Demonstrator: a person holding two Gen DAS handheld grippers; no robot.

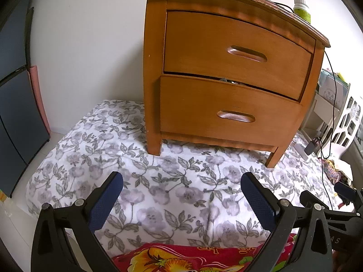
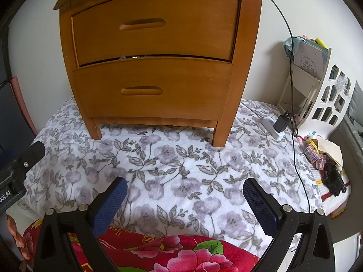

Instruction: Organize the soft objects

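Two sets of tongs are in view, each with two blue-padded fingers on black arms. The left tongs [image 1: 181, 195] stand wide apart with nothing between them, and so do the right tongs [image 2: 185, 195]. Both hang above one white quilt printed with grey flowers and leaves [image 1: 158, 181], which lies spread flat. One red floral cloth with yellow and green patches [image 2: 172, 251] lies bunched at the near edge of the quilt, directly below both tongs; whether the fingers touch it cannot be told.

One orange-brown wooden nightstand [image 1: 226, 68] stands with its legs on the far part of the quilt. It has two curved drawers, each with one recessed handle; the lower drawer sits slightly out, leaving a dark gap. On its top stands one white-capped bottle with a green label [image 1: 302, 9].

One black cable [image 2: 292, 90] runs down from the nightstand to the right of it, beside one white power strip holding a black adapter [image 2: 275, 127]. One white lattice rack [image 2: 326, 95] stands against the pale wall at right.
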